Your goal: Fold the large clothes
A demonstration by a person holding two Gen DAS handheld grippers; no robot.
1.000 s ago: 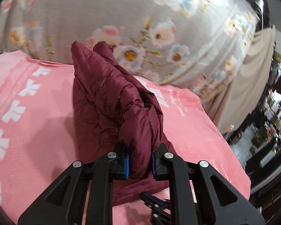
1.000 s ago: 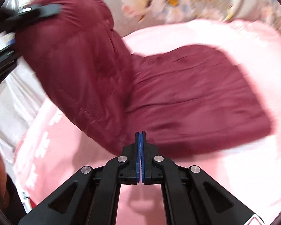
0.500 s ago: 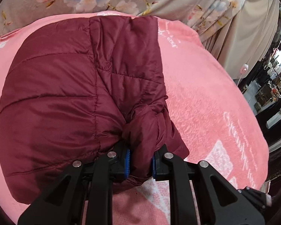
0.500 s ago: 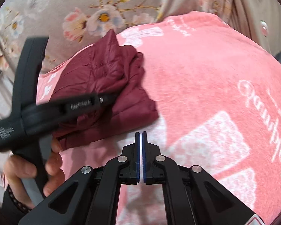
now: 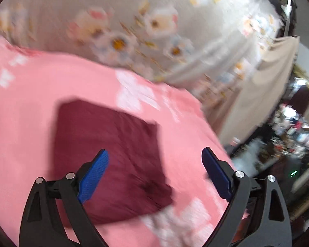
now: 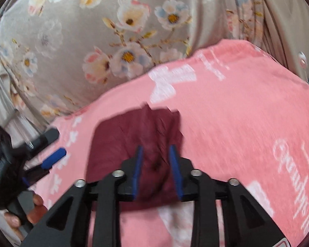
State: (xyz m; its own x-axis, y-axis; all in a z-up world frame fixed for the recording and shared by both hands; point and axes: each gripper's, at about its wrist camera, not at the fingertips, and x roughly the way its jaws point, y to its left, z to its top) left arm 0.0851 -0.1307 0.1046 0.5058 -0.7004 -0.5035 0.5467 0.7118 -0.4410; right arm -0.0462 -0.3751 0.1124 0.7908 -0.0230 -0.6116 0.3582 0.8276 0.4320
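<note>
A maroon quilted jacket (image 5: 107,156) lies folded into a compact, roughly square bundle on a pink blanket (image 5: 31,94) printed with white motifs, which covers what looks like a bed; neither tool has hold of it. Seen from the left wrist, the bundle sits just ahead and a little to the left of the left tool (image 5: 155,169), whose blue-padded jaws are opening wide with nothing pressed between them. The picture is blurred. From the right wrist, the jacket (image 6: 134,135) lies straight ahead of the right tool (image 6: 156,165), its jaws opening to about half their spread; the fabric shows through the gap, but the pads do not appear to press on it. No clear long axis shows on the bundle. The right tool looks the nearer of the two, lined up on the jacket's near edge, while the left tool (image 6: 51,158) stands off to the bundle's left, gripped by the person's hand (image 6: 28,212). Behind the bed hangs a grey floral curtain (image 6: 113,41). The fold appears close to finished.
</note>
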